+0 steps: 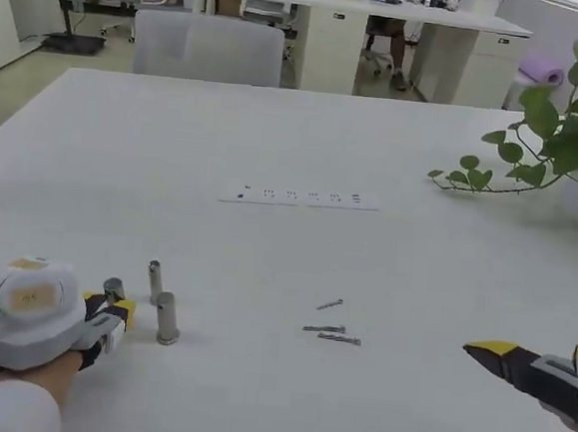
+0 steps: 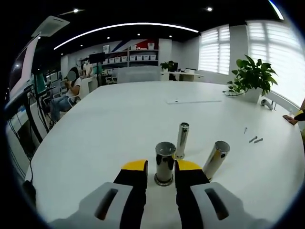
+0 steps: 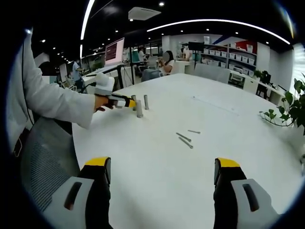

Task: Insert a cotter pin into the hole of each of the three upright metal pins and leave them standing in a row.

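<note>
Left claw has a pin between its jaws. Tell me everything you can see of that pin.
The pin is a short, polished metal cylinder with a flat round top and a wider flange at its foot. It stands upright on the white table between the yellow-tipped jaws of the left claw. One jaw looks to be against it, while a sliver of table shows beside the other, so the grip is unclear. A slimmer pin stands close behind it. Its cross hole isn't visible.
</note>
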Demonstrator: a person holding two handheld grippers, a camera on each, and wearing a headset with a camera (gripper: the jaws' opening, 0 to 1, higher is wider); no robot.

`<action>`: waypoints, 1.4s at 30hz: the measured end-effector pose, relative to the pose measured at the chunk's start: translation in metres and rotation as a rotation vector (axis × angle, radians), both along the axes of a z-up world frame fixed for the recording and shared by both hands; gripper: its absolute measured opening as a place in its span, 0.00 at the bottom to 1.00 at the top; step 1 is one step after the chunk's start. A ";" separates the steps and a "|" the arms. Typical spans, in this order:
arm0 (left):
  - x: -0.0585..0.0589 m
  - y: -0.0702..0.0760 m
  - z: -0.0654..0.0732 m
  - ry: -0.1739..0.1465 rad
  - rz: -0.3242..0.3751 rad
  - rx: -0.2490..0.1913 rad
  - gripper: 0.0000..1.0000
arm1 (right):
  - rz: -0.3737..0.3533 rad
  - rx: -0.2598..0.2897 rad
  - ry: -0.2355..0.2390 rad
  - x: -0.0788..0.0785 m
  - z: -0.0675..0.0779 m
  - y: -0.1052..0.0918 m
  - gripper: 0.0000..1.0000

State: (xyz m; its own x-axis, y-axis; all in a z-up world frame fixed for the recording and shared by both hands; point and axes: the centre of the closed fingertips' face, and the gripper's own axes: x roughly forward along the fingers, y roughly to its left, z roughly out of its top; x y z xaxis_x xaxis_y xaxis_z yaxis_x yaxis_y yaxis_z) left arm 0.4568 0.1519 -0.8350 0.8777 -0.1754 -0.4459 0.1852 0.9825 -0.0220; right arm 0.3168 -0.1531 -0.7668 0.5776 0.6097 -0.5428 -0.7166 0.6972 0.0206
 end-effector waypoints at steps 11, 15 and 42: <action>-0.003 -0.005 -0.002 0.025 -0.035 0.003 0.12 | 0.003 0.008 -0.003 0.002 0.001 0.003 0.91; -0.006 -0.005 -0.002 0.020 -0.088 0.017 0.11 | 0.005 0.009 -0.002 0.001 0.001 0.003 0.91; -0.055 -0.037 0.022 -0.014 -0.506 0.020 0.09 | 0.040 0.032 -0.014 0.004 0.002 0.018 0.90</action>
State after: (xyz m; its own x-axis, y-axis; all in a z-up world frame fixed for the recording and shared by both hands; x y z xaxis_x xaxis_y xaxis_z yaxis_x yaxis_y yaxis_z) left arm 0.4018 0.1147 -0.8133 0.6908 -0.5721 -0.4421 0.6386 0.7695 0.0022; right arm 0.3205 -0.1350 -0.7646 0.5598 0.6494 -0.5147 -0.7443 0.6670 0.0320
